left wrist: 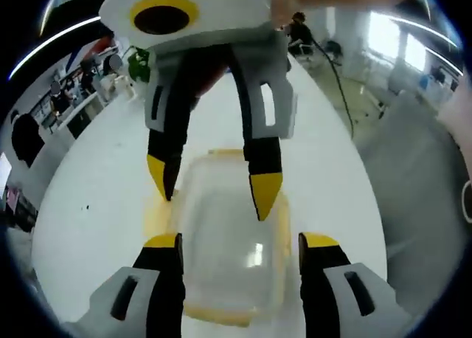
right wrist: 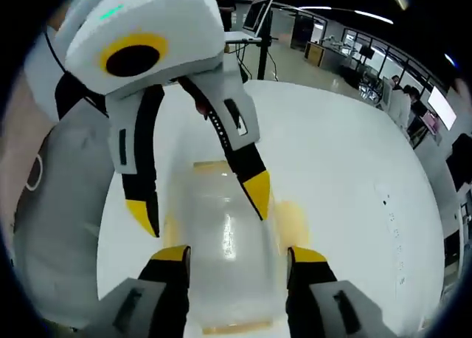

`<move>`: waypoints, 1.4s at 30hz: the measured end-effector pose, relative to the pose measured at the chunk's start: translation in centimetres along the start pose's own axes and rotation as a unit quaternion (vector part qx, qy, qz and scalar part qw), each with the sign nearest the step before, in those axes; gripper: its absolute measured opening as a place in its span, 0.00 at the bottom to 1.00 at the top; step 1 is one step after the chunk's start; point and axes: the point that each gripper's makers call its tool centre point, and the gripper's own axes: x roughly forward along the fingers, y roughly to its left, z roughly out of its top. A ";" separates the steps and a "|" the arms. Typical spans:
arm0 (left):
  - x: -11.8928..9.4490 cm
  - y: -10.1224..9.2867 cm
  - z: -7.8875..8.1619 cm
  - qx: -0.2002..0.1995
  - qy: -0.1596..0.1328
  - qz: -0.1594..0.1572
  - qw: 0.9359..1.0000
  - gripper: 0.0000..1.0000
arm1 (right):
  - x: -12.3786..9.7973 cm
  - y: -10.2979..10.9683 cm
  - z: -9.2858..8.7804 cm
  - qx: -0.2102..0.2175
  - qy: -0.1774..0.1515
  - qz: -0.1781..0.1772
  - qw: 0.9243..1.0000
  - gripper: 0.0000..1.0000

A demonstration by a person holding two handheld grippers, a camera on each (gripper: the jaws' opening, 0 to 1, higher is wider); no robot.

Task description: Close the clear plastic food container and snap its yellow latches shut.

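The clear plastic container (left wrist: 228, 264) with a yellow rim lies flat on the white table (left wrist: 96, 205), and its lid looks to be lying on top. My left gripper (left wrist: 240, 242) is open, its jaws standing to either side of the container's near part. Opposite it, my right gripper (left wrist: 212, 187) reaches in from the far side, open, with its yellow fingertips over the far rim. In the right gripper view the container (right wrist: 221, 242) lies between that gripper's own open jaws (right wrist: 238, 254). The left gripper (right wrist: 199, 201) faces it there. A yellow latch (right wrist: 292, 221) sticks out at the right side.
The white table (right wrist: 346, 168) runs wide around the container. A person's grey clothing (right wrist: 51, 205) stands close at the table's edge. Desks, monitors (right wrist: 262, 9) and people lie beyond the table. Grey floor (left wrist: 413, 176) drops off at the right.
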 end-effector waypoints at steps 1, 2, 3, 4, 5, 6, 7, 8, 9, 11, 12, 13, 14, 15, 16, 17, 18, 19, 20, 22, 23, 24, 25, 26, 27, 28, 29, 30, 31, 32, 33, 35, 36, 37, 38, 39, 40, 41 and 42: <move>0.0 0.4 -0.2 0.024 0.011 0.014 1.000 0.58 | 0.0 0.0 0.0 -0.006 0.000 0.001 1.000 0.54; 0.1 0.5 -0.4 0.045 0.019 0.024 0.999 0.59 | 0.0 0.0 0.1 -0.009 0.000 0.003 1.000 0.54; 0.3 0.0 -0.3 0.053 0.021 0.021 0.998 0.59 | 0.1 0.0 0.1 -0.010 0.002 0.007 1.000 0.54; 0.4 -0.1 -0.4 0.051 0.023 0.023 0.998 0.60 | 0.1 0.0 0.1 -0.012 0.003 0.009 1.000 0.54; 0.5 -0.2 -0.3 0.052 0.022 0.023 0.998 0.60 | 0.2 -0.1 0.1 -0.012 0.003 0.012 1.000 0.54; 0.5 -0.2 -0.3 0.052 0.021 0.023 0.998 0.61 | 0.2 -0.2 0.1 -0.011 0.004 0.015 1.000 0.55; 0.5 -0.1 -0.2 0.050 0.019 0.023 0.998 0.61 | 0.3 -0.2 0.2 -0.009 0.002 0.019 1.000 0.55; 0.5 0.0 -0.1 0.045 0.014 0.023 0.999 0.61 | 0.4 -0.2 0.2 -0.007 0.000 0.025 1.000 0.55; 0.6 0.0 0.0 0.042 0.011 0.023 0.999 0.61 | 0.5 -0.2 0.3 -0.007 -0.001 0.029 1.000 0.55; 0.6 0.2 0.0 0.037 0.009 0.028 0.999 0.59 | 0.7 -0.1 0.6 -0.016 -0.006 0.037 0.999 0.55; 0.6 0.2 0.0 0.035 0.007 0.027 0.999 0.59 | 0.8 -0.2 0.7 -0.015 -0.005 0.043 0.999 0.55; 0.6 0.2 0.1 0.035 0.006 0.028 0.999 0.59 | 0.9 -0.1 0.7 -0.014 -0.003 0.049 0.999 0.55; 0.6 0.2 0.1 0.036 0.006 0.028 0.999 0.59 | 1.0 -0.1 0.8 -0.009 -0.003 0.058 0.998 0.55; 0.6 0.2 0.0 0.036 0.006 0.028 0.999 0.58 | 1.1 -0.2 0.9 -0.010 -0.003 0.061 0.998 0.55; 0.6 0.2 0.0 0.036 0.006 0.028 0.999 0.58 | 1.3 -0.2 1.0 0.000 -0.003 0.068 0.998 0.55; 0.6 0.2 0.0 0.036 0.007 0.028 0.999 0.58 | 1.4 -0.2 1.0 0.007 -0.003 0.074 0.997 0.56; 0.6 0.2 0.0 0.036 0.008 0.029 0.999 0.58 | 1.5 -0.2 1.0 0.010 -0.001 0.078 0.997 0.56; 0.6 0.2 0.0 0.036 0.009 0.031 0.999 0.58 | 1.6 -0.3 1.0 0.016 0.000 0.085 0.996 0.56; 0.7 0.1 0.0 0.037 0.011 0.032 0.999 0.58 | 1.6 -0.3 0.9 0.017 0.001 0.088 0.996 0.56; 0.6 0.2 0.0 0.037 0.013 0.034 0.999 0.58 | 1.7 -0.3 0.9 0.018 0.006 0.096 0.995 0.56; 0.7 0.2 0.0 0.035 0.013 0.034 0.999 0.58 | 1.8 -0.3 0.9 0.021 0.012 0.102 0.994 0.56; 0.7 0.3 0.0 0.034 0.013 0.035 0.999 0.58 | 1.8 -0.3 0.9 0.023 0.014 0.103 0.994 0.56; 0.7 0.3 0.0 0.033 0.012 0.035 0.999 0.58 | 1.8 -0.4 0.9 0.028 0.017 0.105 0.994 0.55; 0.7 0.3 0.0 0.032 0.011 0.036 0.999 0.58 | 1.9 -0.5 0.9 0.032 0.019 0.107 0.994 0.55; 0.7 0.3 0.0 0.030 0.012 0.036 0.999 0.58 | 1.9 -0.6 0.9 0.034 0.022 0.110 0.993 0.54; 0.7 0.3 0.0 0.030 0.014 0.037 0.999 0.58 | 1.9 -0.6 0.9 0.036 0.023 0.111 0.993 0.53; 0.8 0.3 0.0 0.032 0.018 0.038 0.999 0.58 | 1.9 -0.7 1.0 0.041 0.024 0.113 0.992 0.52; 0.8 0.3 0.0 0.034 0.023 0.039 0.998 0.57 | 1.9 -0.8 1.0 0.042 0.024 0.115 0.992 0.50; 0.8 0.4 0.0 0.034 0.026 0.039 0.998 0.57 | 2.0 -0.9 0.9 0.046 0.026 0.118 0.992 0.50; 0.8 0.3 0.0 0.035 0.027 0.038 0.998 0.57 | 2.0 -0.8 0.9 0.046 0.028 0.122 0.991 0.50; 0.9 0.4 0.0 0.035 0.027 0.037 0.998 0.57 | 2.0 -0.8 0.9 0.047 0.029 0.124 0.991 0.50; 0.8 0.4 0.0 0.035 0.027 0.035 0.998 0.57 | 2.1 -0.7 0.9 0.047 0.038 0.131 0.990 0.50; 0.9 0.4 0.0 0.035 0.026 0.035 0.998 0.57 | 2.2 -0.7 0.9 0.047 0.044 0.136 0.989 0.50; 0.9 0.4 0.0 0.035 0.025 0.035 0.998 0.57 | 2.2 -0.7 0.9 0.049 0.048 0.140 0.988 0.50; 0.8 0.4 0.0 0.034 0.023 0.035 0.999 0.57 | 2.3 -0.7 0.8 0.050 0.051 0.145 0.987 0.50; 0.8 0.4 0.0 0.033 0.021 0.036 0.999 0.57 | 2.3 -0.7 0.8 0.050 0.055 0.152 0.986 0.50; 0.9 0.4 0.0 0.031 0.020 0.037 0.999 0.57 | 2.4 -0.8 0.7 0.048 0.056 0.154 0.985 0.49; 0.9 0.4 0.0 0.031 0.021 0.037 0.999 0.57 | 2.5 -0.8 0.7 0.051 0.055 0.160 0.984 0.49; 0.9 0.4 0.0 0.031 0.022 0.037 0.999 0.57 | 2.6 -0.8 0.6 0.056 0.054 0.167 0.983 0.49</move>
